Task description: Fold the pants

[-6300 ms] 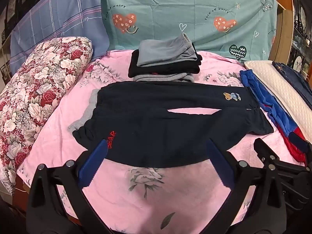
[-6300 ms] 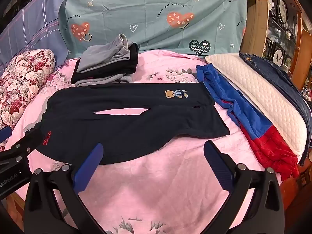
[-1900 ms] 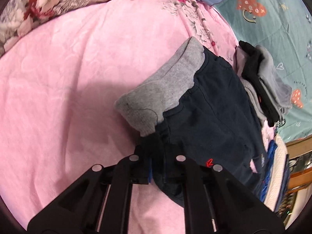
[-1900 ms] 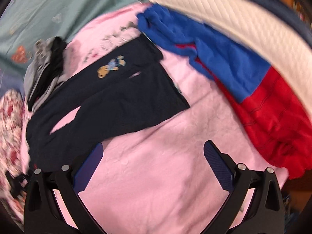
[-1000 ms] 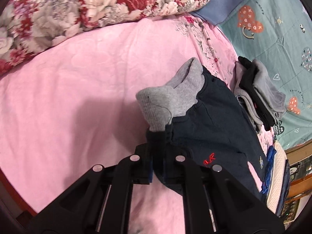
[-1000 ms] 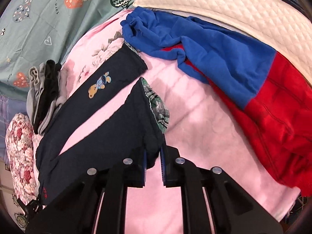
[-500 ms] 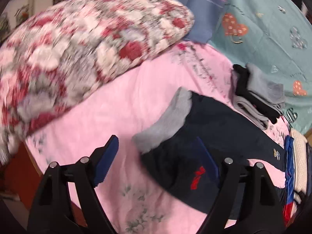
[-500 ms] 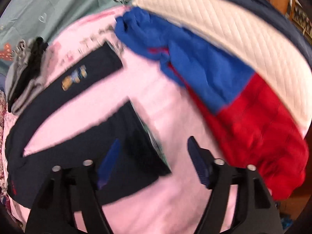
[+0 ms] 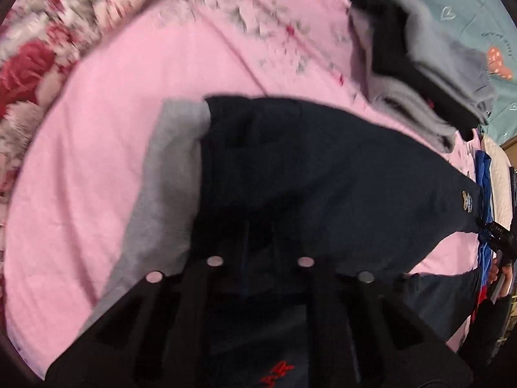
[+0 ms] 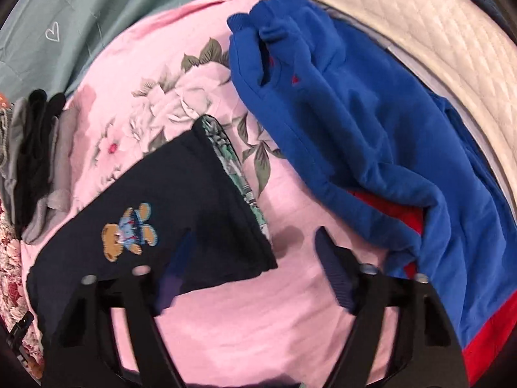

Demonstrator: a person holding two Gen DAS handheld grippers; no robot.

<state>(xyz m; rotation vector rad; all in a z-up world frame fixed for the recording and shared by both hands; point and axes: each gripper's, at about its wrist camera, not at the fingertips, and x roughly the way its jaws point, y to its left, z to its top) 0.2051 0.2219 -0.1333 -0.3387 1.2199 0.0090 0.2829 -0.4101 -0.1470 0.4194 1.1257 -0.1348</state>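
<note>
Dark navy pants with a grey waistband lie on the pink floral bed sheet, one leg folded over the other. A bear patch marks the leg end near the cuff. My left gripper is shut on the pants at the waist end, its fingertips hidden in dark cloth. My right gripper is open and empty, with its left finger over the cuff end and its right finger over bare sheet.
A stack of folded grey and black clothes lies behind the pants. Blue and red pants and a white quilted pillow lie to the right. A floral pillow lies to the left. A teal cover hangs behind.
My left gripper was open half a second ago and has now shut on the waist end. The near leg now lies over the far leg. My right gripper has let go and moved closer to the cuff.
</note>
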